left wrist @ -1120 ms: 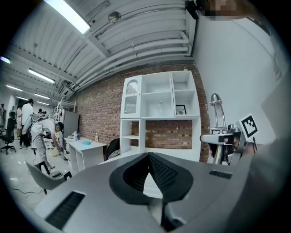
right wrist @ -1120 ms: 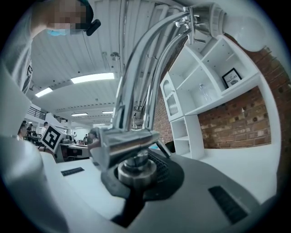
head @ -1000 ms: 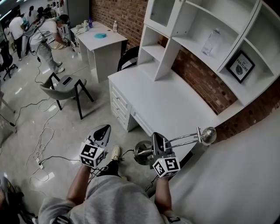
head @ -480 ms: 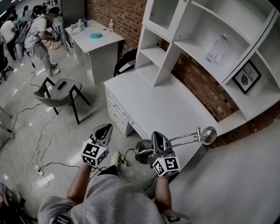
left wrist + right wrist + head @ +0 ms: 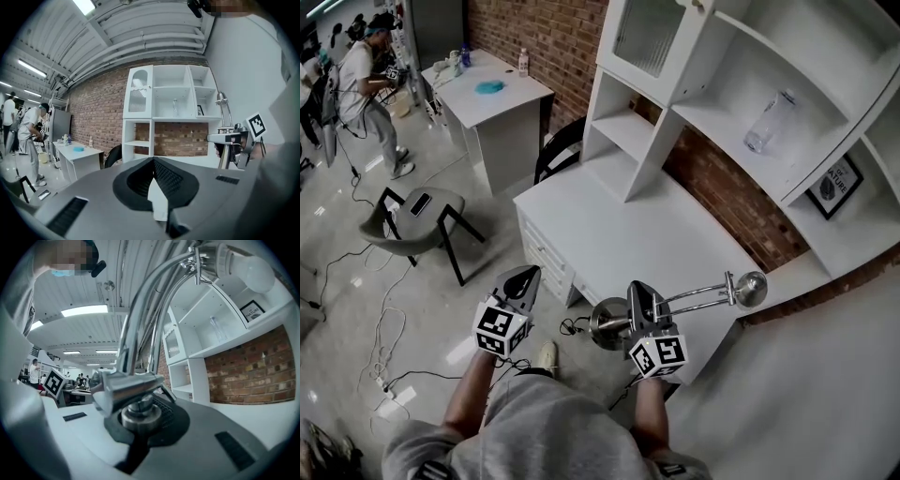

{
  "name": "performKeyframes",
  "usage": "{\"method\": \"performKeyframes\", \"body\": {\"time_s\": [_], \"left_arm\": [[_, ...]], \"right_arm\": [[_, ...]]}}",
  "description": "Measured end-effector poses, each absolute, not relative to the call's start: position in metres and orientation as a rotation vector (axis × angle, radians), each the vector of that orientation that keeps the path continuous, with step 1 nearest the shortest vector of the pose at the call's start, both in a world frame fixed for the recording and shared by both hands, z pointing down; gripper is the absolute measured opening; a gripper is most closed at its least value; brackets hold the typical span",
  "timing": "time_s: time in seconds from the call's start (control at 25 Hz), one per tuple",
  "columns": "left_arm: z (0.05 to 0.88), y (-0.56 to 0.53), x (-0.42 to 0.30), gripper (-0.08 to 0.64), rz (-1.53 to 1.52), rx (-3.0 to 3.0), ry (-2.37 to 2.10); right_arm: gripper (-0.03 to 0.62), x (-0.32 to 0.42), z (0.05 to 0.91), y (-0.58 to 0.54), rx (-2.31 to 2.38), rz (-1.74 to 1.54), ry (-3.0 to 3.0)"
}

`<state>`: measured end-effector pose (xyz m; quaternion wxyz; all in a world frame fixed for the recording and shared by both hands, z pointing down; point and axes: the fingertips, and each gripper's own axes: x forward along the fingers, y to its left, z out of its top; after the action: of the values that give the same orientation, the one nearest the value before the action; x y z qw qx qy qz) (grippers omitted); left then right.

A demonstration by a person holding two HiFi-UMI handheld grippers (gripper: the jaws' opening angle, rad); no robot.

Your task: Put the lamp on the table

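Right gripper (image 5: 639, 298): 2 jaws clamped tight on the chrome lamp (image 5: 698, 298), low on the stem just above its round base; the right gripper view (image 5: 140, 416) shows the stem pinched between them. Lamp held in the air, not on the white table (image 5: 609, 216). Base hangs off the table's front edge, over the floor; head is by the near right corner. Left gripper (image 5: 521, 281) is beside it, jaws together, empty.

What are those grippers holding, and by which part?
The right gripper clamps the chrome lamp by its lower stem, near the round base. The left gripper holds nothing.
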<state>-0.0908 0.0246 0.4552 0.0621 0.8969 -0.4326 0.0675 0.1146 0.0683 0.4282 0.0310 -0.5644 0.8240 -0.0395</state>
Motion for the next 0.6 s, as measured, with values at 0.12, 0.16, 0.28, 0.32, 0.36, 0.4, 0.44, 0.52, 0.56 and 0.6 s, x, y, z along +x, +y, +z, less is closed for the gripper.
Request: {"method": "performKeyframes", "body": {"time_s": [0.12, 0.16, 0.28, 0.32, 0.36, 0.4, 0.44, 0.52, 0.56, 0.6], "left_arm": [[0.456, 0.005, -0.096, 0.003, 0.2, 2.723, -1.299], [0.457, -0.002, -0.098, 0.003, 0.199, 2.73, -1.296], [0.463, -0.021, -0.107, 0.003, 0.199, 2.736, -1.292], [0.464, -0.027, -0.11, 0.003, 0.198, 2.735, -1.29], [0.464, -0.033, -0.112, 0.003, 0.197, 2.734, -1.288], [0.464, -0.039, -0.114, 0.003, 0.197, 2.733, -1.286], [0.465, -0.044, -0.116, 0.003, 0.198, 2.733, -1.284], [0.469, -0.054, -0.119, 0.003, 0.201, 2.73, -1.282], [0.471, -0.057, -0.12, 0.003, 0.202, 2.727, -1.282], [0.472, -0.06, -0.121, 0.003, 0.201, 2.724, -1.281]], "right_arm": [[0.02, 0.11, 0.426, 0.05, -1.754, -0.107, 2.536], [0.02, 0.108, 0.425, 0.044, -1.758, -0.103, 2.536], [0.02, 0.1, 0.425, 0.025, -1.766, -0.096, 2.535], [0.02, 0.097, 0.424, 0.02, -1.766, -0.094, 2.533], [0.02, 0.095, 0.424, 0.014, -1.766, -0.094, 2.529], [0.02, 0.092, 0.423, 0.008, -1.764, -0.093, 2.526], [0.02, 0.09, 0.423, 0.002, -1.759, -0.094, 2.524], [0.02, 0.087, 0.421, -0.009, -1.748, -0.098, 2.52], [0.02, 0.086, 0.42, -0.015, -1.743, -0.101, 2.517], [0.02, 0.085, 0.42, -0.02, -1.739, -0.105, 2.514]]}}
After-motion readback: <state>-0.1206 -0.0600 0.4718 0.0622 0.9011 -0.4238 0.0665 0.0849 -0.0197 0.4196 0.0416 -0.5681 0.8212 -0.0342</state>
